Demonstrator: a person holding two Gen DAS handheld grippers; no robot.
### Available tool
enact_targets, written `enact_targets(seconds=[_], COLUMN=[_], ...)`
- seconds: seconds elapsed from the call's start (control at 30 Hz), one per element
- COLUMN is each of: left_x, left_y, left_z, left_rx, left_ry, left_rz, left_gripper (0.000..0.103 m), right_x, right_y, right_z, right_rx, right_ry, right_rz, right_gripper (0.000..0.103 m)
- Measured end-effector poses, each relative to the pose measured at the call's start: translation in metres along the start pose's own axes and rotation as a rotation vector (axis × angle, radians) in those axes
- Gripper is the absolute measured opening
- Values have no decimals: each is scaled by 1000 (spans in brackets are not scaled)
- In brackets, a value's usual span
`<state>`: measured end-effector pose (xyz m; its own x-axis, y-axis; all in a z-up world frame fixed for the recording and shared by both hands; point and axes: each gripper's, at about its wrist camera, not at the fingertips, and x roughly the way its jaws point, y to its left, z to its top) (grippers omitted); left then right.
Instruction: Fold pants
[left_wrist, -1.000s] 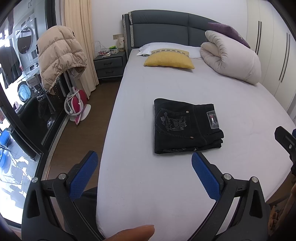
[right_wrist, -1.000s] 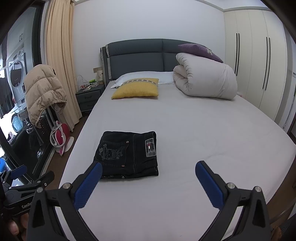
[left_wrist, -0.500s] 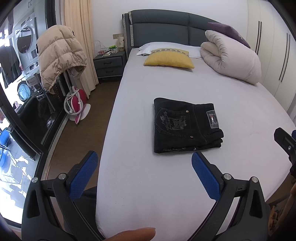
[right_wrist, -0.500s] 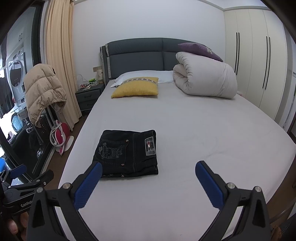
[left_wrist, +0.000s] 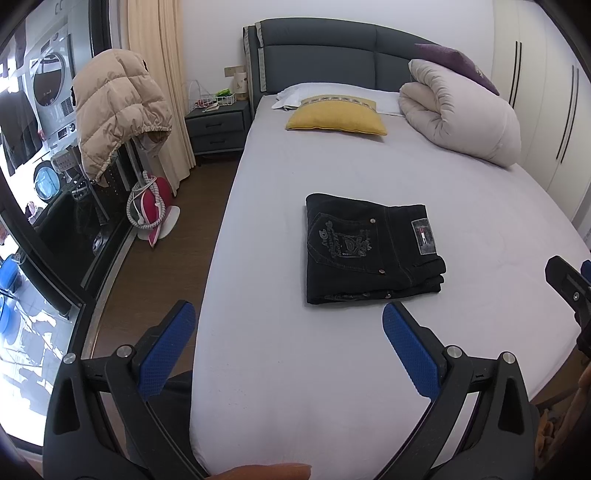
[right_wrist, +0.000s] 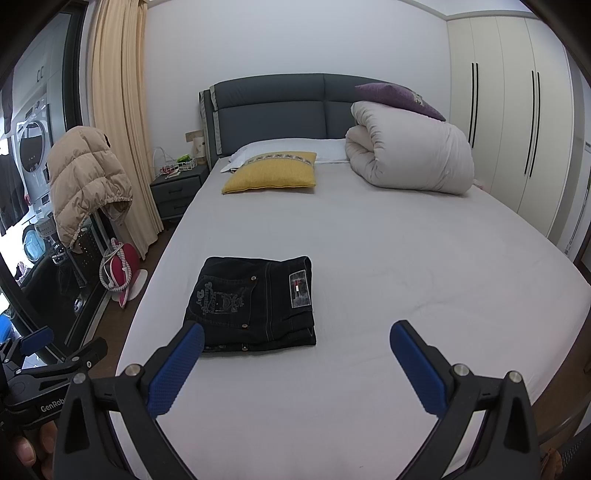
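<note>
The left gripper (left_wrist: 288, 332) is spread wide and holds nothing, hanging over the near edge of the bed (left_wrist: 332, 387). The right gripper (right_wrist: 295, 350) is likewise wide apart and empty, level with it at the foot of the mattress. Both seem pulled back because the job looks finished, with no cloth left to pinch.

Just ahead of the left gripper's right finger, and ahead and left of the right gripper, lie the pants (left_wrist: 369, 251). They are folded into a compact dark rectangle, back pocket and label facing up, layered edges toward the grippers. They sit flat on the sheet, well clear of both tools.

Farther off, near the headboard, rest a yellow pillow (left_wrist: 336, 118) and a rolled duvet (left_wrist: 461, 114), kept away from the folding area.

Compared with a second ago, almost nothing has changed: pants and grippers keep the same places.
</note>
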<state>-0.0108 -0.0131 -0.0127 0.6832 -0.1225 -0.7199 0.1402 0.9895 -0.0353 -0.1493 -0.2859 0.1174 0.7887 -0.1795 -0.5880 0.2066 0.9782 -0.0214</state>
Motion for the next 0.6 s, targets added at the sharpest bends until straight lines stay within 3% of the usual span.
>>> enact_targets(seconds=[0.6], left_x=[3], left_y=[-1], left_z=[0], left_rx=[6], left_ry=[5], left_rz=[-10], left_gripper=[103], right_x=[-1], right_y=[-1], right_z=[0], right_rx=[0], right_ry=[3], right_rz=[1], right_gripper=[103])
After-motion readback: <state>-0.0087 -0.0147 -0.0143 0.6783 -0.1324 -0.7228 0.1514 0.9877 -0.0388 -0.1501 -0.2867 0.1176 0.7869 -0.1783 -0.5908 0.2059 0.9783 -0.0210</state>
